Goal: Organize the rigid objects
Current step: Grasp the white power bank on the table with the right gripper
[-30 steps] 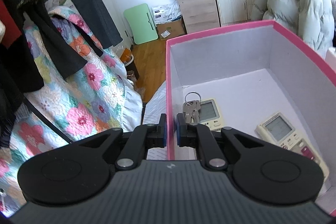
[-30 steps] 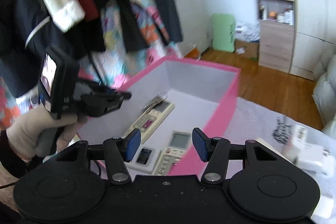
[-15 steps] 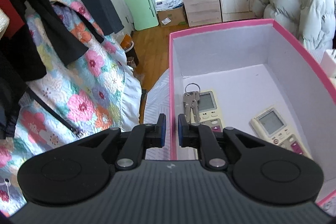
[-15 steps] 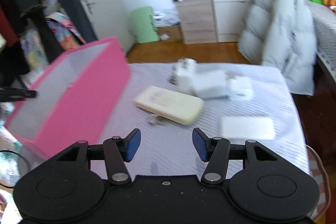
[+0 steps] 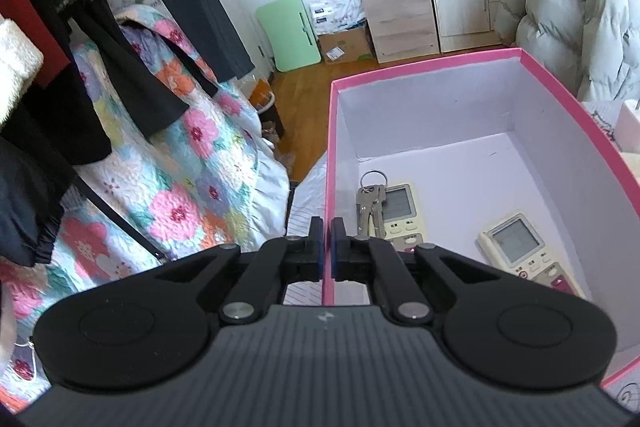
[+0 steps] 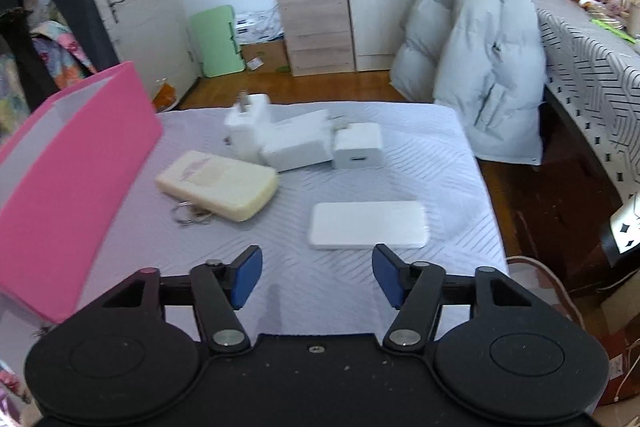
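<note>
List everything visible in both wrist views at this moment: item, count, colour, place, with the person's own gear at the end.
box: 1, pink outside and pale inside, at the table's left edge
remote controls: 2, cream, on the box floor
keys: 1 bunch, metal, in the box, partly on one remote
second key ring: 1, metal, on the table by the cream power bank
cream power bank: 1, on the table near the box
white power bank: 1, on the table ahead of the right gripper
chargers: 3, white, clustered at the far side
tablecloth: 1, white, patterned
puffer coat: 1, grey, beyond the table
left gripper: black, blue pads, shut on the box wall
right gripper: black, blue pads, open, empty, its jaws just opened wider
</note>
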`<action>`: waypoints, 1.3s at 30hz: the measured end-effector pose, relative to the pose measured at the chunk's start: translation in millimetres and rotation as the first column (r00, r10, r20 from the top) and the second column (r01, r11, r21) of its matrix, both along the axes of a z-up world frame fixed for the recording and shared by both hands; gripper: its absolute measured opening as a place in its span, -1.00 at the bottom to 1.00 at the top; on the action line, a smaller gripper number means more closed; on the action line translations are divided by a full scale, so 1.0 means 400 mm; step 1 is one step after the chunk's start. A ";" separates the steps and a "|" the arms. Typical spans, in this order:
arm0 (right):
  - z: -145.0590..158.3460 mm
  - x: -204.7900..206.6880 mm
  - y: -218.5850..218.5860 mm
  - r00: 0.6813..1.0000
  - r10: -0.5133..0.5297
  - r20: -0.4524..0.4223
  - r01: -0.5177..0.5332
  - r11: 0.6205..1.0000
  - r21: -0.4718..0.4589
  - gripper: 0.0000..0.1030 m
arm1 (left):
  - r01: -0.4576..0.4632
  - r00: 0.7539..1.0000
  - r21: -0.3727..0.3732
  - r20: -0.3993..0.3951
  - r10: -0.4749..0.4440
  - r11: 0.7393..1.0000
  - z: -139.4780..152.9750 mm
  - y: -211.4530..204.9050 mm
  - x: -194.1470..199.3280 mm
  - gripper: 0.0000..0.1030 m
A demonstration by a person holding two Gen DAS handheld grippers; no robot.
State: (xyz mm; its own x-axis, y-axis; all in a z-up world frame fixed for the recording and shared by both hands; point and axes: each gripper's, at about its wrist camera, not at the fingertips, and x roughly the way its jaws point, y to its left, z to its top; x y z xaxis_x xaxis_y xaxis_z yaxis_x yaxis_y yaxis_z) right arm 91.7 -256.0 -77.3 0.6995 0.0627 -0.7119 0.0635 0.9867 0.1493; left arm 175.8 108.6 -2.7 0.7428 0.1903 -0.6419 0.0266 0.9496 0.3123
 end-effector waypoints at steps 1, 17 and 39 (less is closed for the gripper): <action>-0.004 0.009 -0.009 1.000 -0.001 -0.003 0.001 1.000 -0.014 0.29 | -0.001 1.000 0.005 0.003 0.001 1.000 -0.001 -0.002 -0.001 -0.95; -0.012 0.229 -0.051 0.617 0.713 -0.333 -0.787 0.556 -0.267 0.30 | -0.011 1.000 -0.010 0.015 0.011 1.000 0.001 0.007 -0.006 -0.94; 0.014 0.227 0.003 0.773 0.559 -0.301 -0.621 0.765 -0.173 -0.05 | 0.032 0.999 0.021 -0.008 -0.032 0.999 -0.003 -0.004 0.003 -0.94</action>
